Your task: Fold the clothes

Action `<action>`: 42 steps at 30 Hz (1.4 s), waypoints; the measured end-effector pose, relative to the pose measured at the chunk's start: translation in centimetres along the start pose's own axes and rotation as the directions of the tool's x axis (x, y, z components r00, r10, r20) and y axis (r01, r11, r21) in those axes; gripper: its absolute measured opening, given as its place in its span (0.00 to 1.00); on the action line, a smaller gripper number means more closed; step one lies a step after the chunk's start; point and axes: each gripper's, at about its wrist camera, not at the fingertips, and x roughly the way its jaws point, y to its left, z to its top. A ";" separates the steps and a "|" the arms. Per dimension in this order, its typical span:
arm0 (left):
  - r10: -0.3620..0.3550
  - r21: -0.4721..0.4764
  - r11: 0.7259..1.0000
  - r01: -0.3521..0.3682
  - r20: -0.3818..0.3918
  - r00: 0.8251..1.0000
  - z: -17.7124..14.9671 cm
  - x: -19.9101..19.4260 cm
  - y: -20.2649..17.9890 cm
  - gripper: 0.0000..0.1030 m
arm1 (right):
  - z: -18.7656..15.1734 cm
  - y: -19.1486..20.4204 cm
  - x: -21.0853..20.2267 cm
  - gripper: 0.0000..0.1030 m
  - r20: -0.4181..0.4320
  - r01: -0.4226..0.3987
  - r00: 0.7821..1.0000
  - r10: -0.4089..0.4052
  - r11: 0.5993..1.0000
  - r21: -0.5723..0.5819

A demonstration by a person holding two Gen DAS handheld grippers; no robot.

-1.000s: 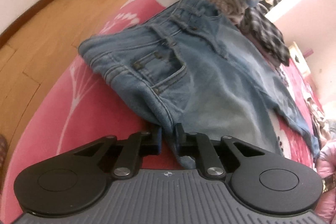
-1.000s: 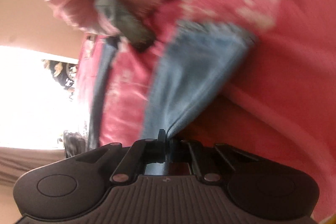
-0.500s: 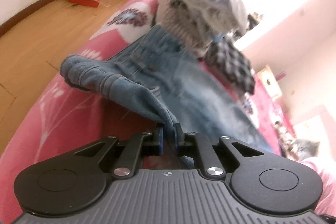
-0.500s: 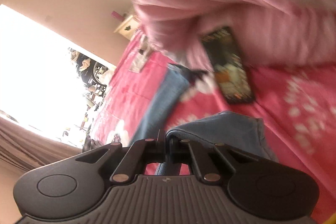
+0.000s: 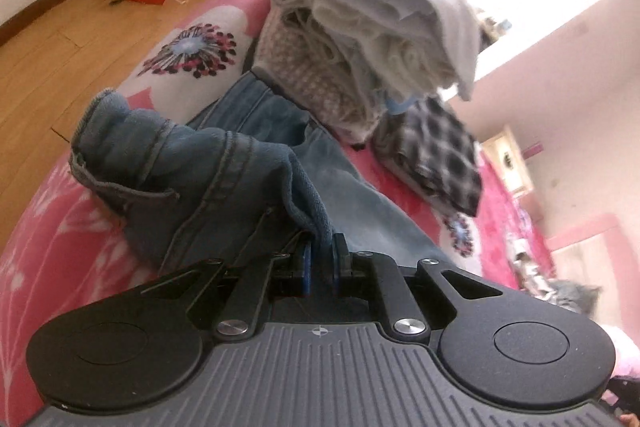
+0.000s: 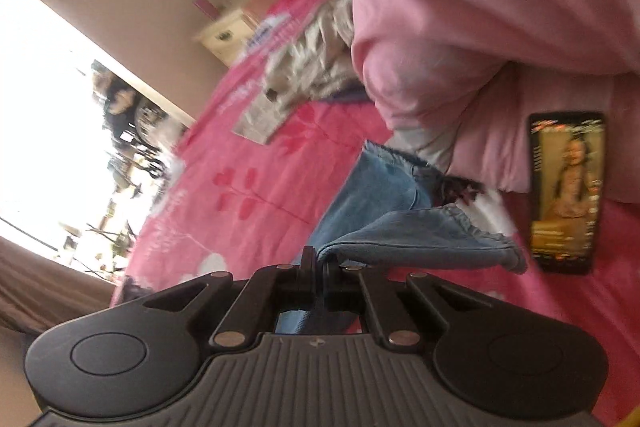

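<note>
A pair of blue jeans (image 5: 224, 167) lies on a pink flowered bed cover (image 5: 56, 235). My left gripper (image 5: 322, 251) is shut on the waist end, which bunches up off the bed in a thick fold. In the right wrist view my right gripper (image 6: 320, 261) is shut on the hem end of a leg of the jeans (image 6: 404, 231), lifted and doubled over the lower leg that rests on the cover. A person's pink sleeve (image 6: 480, 7) hangs over the far end of the jeans.
A tall pile of folded knitwear (image 5: 372, 35) and a checked garment (image 5: 436, 155) sit on the bed just beyond the jeans. A lit phone (image 6: 564, 191) lies on the cover to the right. Grey clothing (image 6: 308, 79) lies farther off. Wooden floor (image 5: 52, 59) borders the bed's left edge.
Both grippers have lifted their ends of the jeans. The waist has bunched and moved toward the clothes pile; the leg hem has swung up and over, away from the sleeve.
</note>
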 end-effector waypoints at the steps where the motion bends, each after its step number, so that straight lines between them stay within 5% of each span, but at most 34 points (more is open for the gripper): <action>1: 0.019 -0.002 1.000 -0.019 -0.013 1.000 0.5 0.7 -0.2 0.08 | 0.3 0.4 1.4 0.04 -0.017 0.015 1.000 -0.015 1.000 0.001; 11: 0.249 -0.005 0.968 -0.249 -0.059 0.967 3.5 6.5 -3.6 0.08 | 3.9 4.3 14.0 0.05 -0.215 0.098 0.971 -0.107 0.994 -0.054; 14: 0.274 -0.011 0.961 -0.275 -0.056 0.960 4.3 8.0 -4.6 0.09 | 5.3 4.3 18.2 0.22 -0.330 0.045 0.943 -0.045 0.999 -0.005; 16: 0.279 -0.019 0.960 -0.280 -0.044 0.959 5.0 8.6 -5.3 0.16 | 6.0 4.3 20.3 0.41 -0.385 0.024 0.923 -0.015 0.999 0.021; 18: 0.280 -0.042 0.959 -0.282 -0.032 0.959 5.9 9.0 -5.9 0.18 | 6.7 4.7 21.6 0.42 -0.400 0.011 0.917 -0.004 1.000 0.014; 21: 0.300 -0.069 0.952 -0.299 -0.002 0.954 7.2 8.7 -6.8 0.23 | 7.5 6.3 21.7 0.46 -0.376 -0.015 0.926 -0.023 0.995 -0.100; 23: 0.332 -0.048 0.942 -0.331 0.009 0.943 7.8 8.2 -7.5 0.23 | 7.2 9.1 19.8 0.46 -0.344 -0.080 0.939 -0.022 0.957 -0.278; 26: 0.354 0.020 0.935 -0.355 0.033 0.935 8.3 6.3 -8.5 0.26 | 4.6 15.1 15.5 0.46 -0.302 -0.232 0.952 0.054 0.770 -0.594; 29: 0.378 0.042 0.924 -0.380 0.056 0.924 7.0 2.8 -8.7 0.35 | -1.0 21.5 11.5 0.46 -0.372 -0.416 0.909 0.187 0.423 -0.805; 31: 0.406 0.061 0.910 -0.410 0.057 0.912 5.2 1.0 -8.4 0.40 | -6.3 24.8 9.9 0.46 -0.512 -0.548 0.832 0.212 0.177 -0.817; 32: 0.421 0.072 0.903 -0.425 0.056 0.905 4.1 0.2 -8.2 0.44 | -10.0 26.3 9.3 0.46 -0.605 -0.626 0.770 0.203 0.051 -0.778; 35: 0.431 0.059 0.899 -0.433 0.045 0.901 1.1 -0.9 -6.0 0.51 | -22.1 29.0 8.6 0.45 -0.796 -0.773 0.598 0.091 -0.197 -0.603; 37: 0.418 0.019 0.908 -0.419 0.030 0.908 -0.2 -1.2 -3.9 0.51 | -29.8 29.7 8.6 0.44 -0.831 -0.789 0.556 0.004 -0.313 -0.529; 39: 0.399 -0.032 0.917 -0.398 0.005 0.917 -1.0 -0.9 -2.0 0.51 | -36.8 29.7 8.8 0.43 -0.823 -0.764 0.565 -0.060 -0.415 -0.494; 42: 0.354 -0.073 0.933 -0.354 -0.012 0.935 -1.3 -0.8 0.6 0.51 | -43.2 30.1 10.0 0.41 -0.795 -0.741 0.591 -0.136 -0.483 -0.467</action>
